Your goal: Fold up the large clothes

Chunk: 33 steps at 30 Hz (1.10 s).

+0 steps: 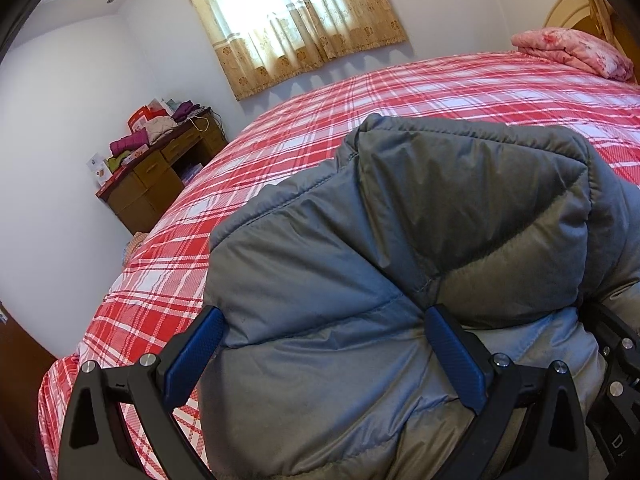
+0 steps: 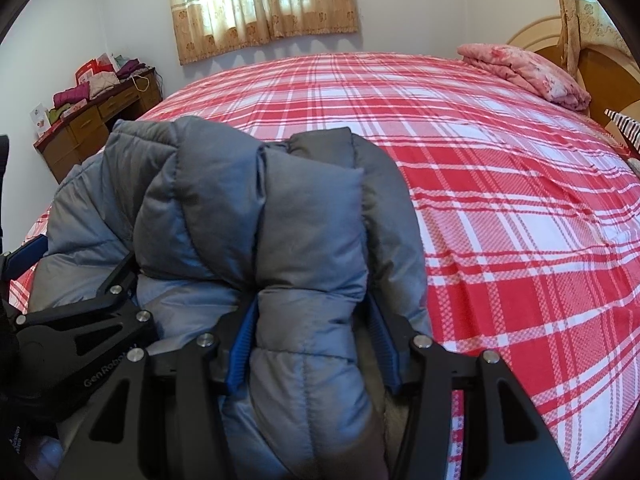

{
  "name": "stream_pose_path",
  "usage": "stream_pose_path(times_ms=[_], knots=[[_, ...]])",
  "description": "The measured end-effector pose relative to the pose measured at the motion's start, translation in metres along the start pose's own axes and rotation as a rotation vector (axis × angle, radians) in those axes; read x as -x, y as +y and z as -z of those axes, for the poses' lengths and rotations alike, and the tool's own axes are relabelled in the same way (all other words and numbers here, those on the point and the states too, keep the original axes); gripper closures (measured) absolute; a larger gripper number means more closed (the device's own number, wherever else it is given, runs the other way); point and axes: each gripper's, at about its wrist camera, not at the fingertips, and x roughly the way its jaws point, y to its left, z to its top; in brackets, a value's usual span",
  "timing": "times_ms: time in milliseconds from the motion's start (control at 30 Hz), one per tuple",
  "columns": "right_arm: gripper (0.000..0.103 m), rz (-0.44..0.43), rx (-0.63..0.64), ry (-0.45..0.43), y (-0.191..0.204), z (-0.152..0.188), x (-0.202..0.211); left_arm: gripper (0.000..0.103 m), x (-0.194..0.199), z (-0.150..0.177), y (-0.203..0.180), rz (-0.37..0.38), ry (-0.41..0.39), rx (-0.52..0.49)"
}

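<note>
Left wrist view: the left gripper (image 1: 324,344) has its fingers (image 1: 196,356) clenched on a bunched fold of the grey puffer jacket (image 1: 400,240), which lies at the near edge of the plaid bed (image 1: 320,120). Bare sheet stretches far and left toward the desk (image 1: 160,172).

Right wrist view: the right gripper (image 2: 312,340) grasps a jacket roll; the bed's right side lies open up to the pink quilt (image 2: 528,72).

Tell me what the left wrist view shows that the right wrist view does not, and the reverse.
Only the left wrist view: the left tool clamping a wide bulge of the grey puffer jacket.

Only the right wrist view: the right tool gripping a folded ridge of the jacket, and a striped item at the bed's right edge.

Both: the jacket, the red plaid bedsheet, the pink folded quilt, the curtained window and the wooden desk piled with clothes.
</note>
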Motion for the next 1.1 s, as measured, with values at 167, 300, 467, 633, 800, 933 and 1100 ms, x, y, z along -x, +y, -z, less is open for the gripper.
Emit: stream_pose_path(times_ms=[167,300,467,633,800,933,1100], knots=[[0.049,0.0,-0.001,0.004,0.0,0.0,-0.001,0.002,-0.001,0.0,-0.004,-0.019,0.0,-0.02],[0.049,-0.002,-0.002,0.003,-0.001,0.0,-0.002,0.002,-0.002,-0.001,-0.004,-0.02,0.0,-0.021],[0.049,-0.003,0.0,0.002,-0.001,-0.001,-0.001,0.002,0.0,0.0,-0.004,-0.024,0.0,-0.026],[0.039,-0.052,0.005,-0.012,-0.009,0.002,0.011,0.002,0.031,0.011,0.034,0.064,-0.002,0.023],[0.021,-0.074,-0.01,-0.047,-0.027,0.012,0.038,0.002,0.055,0.043,0.087,0.092,-0.013,0.09],[0.02,-0.129,-0.057,-0.023,-0.032,0.023,0.027,0.002,0.029,0.066,0.099,0.208,0.07,0.197],[0.02,-0.2,-0.095,0.022,-0.037,0.018,0.013,0.002,0.03,0.067,0.077,0.217,0.03,0.154]])
